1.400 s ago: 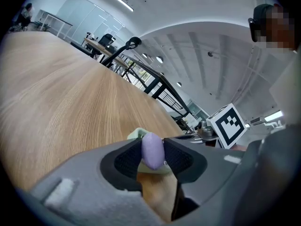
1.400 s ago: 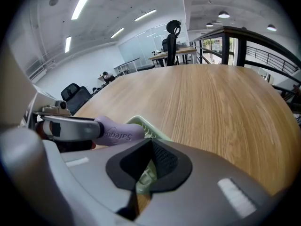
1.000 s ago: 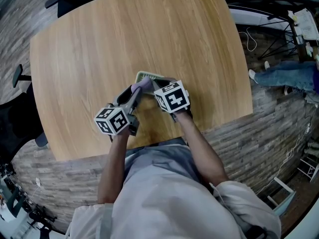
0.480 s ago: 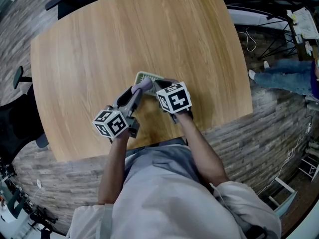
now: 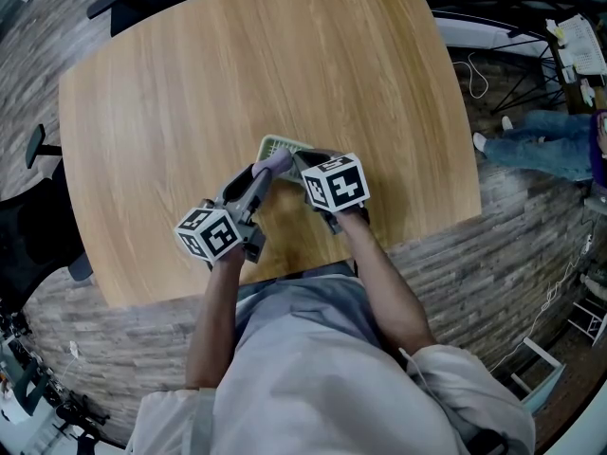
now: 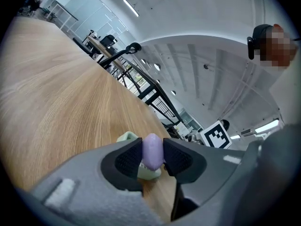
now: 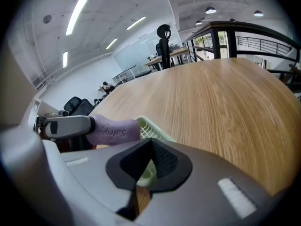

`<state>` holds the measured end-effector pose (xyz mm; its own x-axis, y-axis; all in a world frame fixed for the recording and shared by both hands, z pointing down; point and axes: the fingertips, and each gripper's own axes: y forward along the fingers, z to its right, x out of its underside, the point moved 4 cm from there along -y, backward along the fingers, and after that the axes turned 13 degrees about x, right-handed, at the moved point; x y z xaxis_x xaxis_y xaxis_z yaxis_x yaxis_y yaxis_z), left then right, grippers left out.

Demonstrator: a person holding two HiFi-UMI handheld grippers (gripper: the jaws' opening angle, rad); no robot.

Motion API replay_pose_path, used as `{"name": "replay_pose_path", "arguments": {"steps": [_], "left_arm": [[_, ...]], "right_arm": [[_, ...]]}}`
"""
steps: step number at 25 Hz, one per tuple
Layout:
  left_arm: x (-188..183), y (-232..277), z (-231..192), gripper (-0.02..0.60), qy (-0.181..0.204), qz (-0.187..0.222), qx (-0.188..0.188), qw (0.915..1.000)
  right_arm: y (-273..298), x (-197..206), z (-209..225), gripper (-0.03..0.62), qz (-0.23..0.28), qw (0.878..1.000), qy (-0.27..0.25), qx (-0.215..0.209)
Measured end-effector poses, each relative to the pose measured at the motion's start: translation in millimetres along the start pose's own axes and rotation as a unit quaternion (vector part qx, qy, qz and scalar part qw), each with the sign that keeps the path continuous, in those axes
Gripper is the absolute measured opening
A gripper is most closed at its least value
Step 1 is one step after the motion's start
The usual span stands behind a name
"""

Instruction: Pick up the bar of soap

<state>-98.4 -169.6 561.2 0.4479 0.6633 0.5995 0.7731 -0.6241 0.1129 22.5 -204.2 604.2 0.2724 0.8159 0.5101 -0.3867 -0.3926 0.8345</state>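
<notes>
Left gripper (image 5: 266, 170), nearest the person's body: jaws clamped on both flanks of the purple bar of soap (image 6: 152, 150), which is held at the near edge of the pale green soap dish (image 7: 153, 129); whether it touches the dish is unclear. Right gripper (image 7: 149, 160) just beside it: jaws pinched on the dish rim. Dish sits on the wooden desk (image 5: 285, 55), toward its near edge.
</notes>
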Motion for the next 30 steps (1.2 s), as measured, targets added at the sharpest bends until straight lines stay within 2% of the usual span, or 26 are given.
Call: {"name": "replay_pose_path", "arguments": {"steps": [6,16,21,30], "left_arm": [[5,-1,-5,0.138,0.011,-0.026,-0.009,0.9996],[2,-3,-8,0.135,0.005,-0.012,-0.015,0.9998],[3,-3,-11,0.135,0.000,-0.007,-0.017,0.9998],[-3,-3,-9,0.135,-0.010,0.007,-0.013,0.9998]], "right_arm": [[0,2,-5,0.001,-0.005,1.000,0.006,-0.022],[-1,5,-15,0.002,-0.004,0.999,-0.044,0.003],[-6,3,-21,0.018,0.026,0.996,-0.082,0.004],[-13,-2,-22,0.042,0.048,0.996,-0.075,-0.009]]}}
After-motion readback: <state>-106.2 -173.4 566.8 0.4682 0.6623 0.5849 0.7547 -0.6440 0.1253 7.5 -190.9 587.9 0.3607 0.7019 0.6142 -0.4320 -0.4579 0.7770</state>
